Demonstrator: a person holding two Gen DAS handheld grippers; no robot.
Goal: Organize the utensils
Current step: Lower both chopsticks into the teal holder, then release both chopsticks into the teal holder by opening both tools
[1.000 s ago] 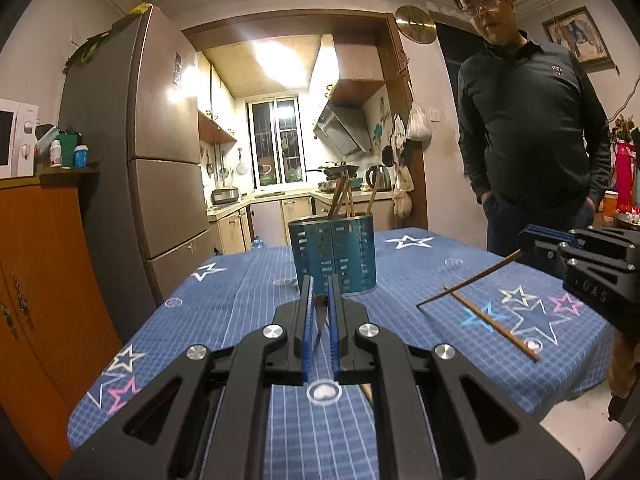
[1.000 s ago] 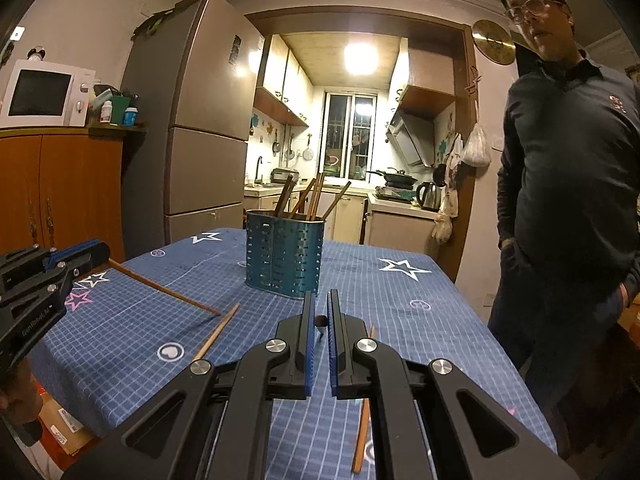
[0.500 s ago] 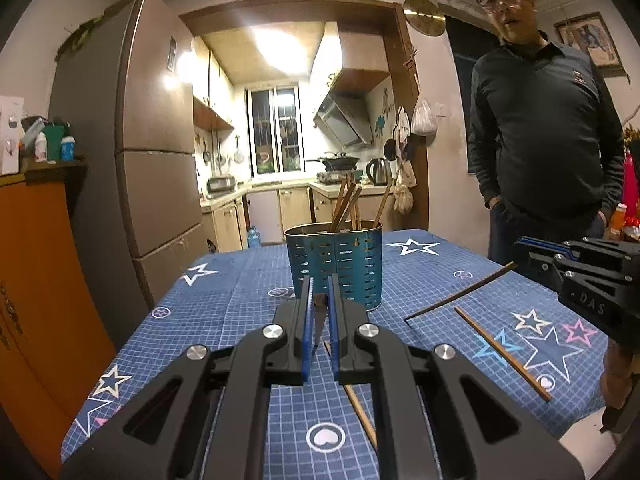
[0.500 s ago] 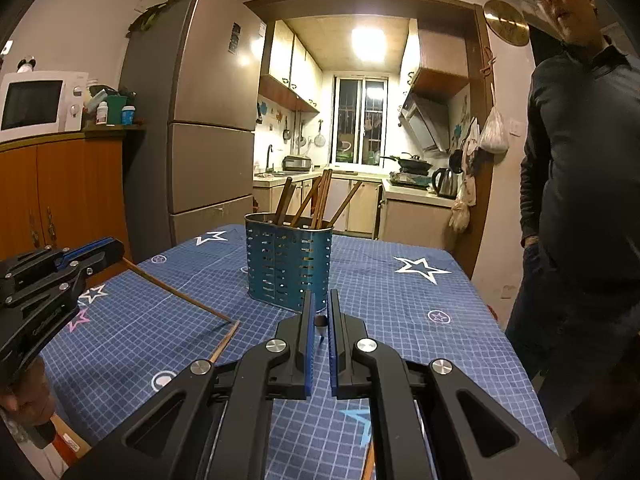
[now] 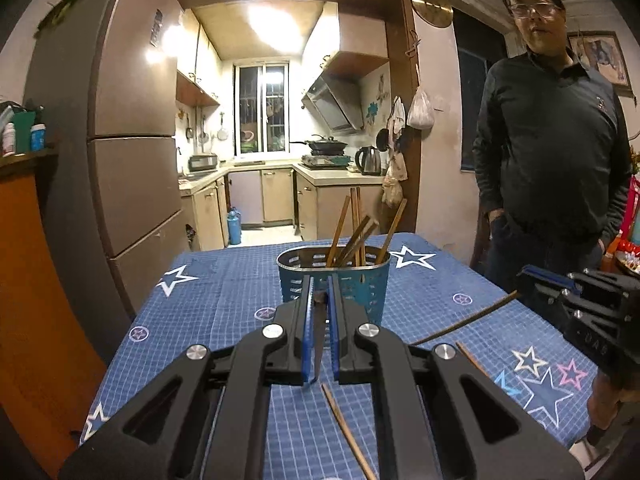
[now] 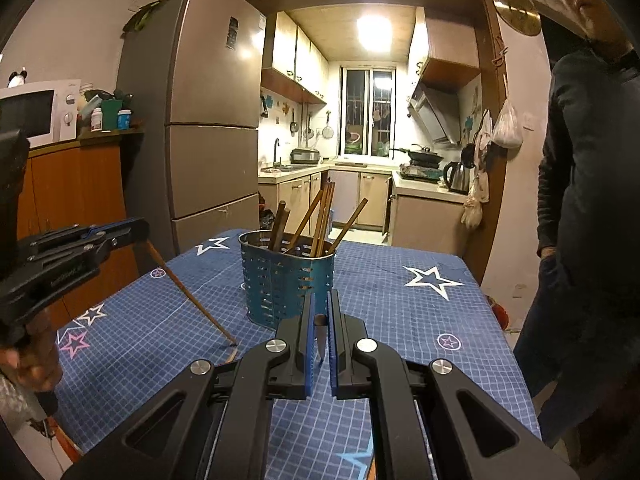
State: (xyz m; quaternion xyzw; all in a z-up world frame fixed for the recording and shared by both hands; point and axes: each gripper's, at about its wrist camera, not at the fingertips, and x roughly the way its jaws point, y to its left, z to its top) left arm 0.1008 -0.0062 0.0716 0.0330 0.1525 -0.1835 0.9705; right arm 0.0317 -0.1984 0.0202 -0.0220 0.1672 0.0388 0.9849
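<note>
Chopstick clamped tip-down in the left gripper wants lifting over the rim of the blue perforated holder just ahead, while the right gripper, pinching its own chopstick, should wait clear behind that holder.

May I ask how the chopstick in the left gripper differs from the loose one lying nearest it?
The gripped chopstick is clamped in the left gripper; the loose chopstick is free. The gripped one slants; the loose one lies flat on the tablecloth. Both are brown.
</note>
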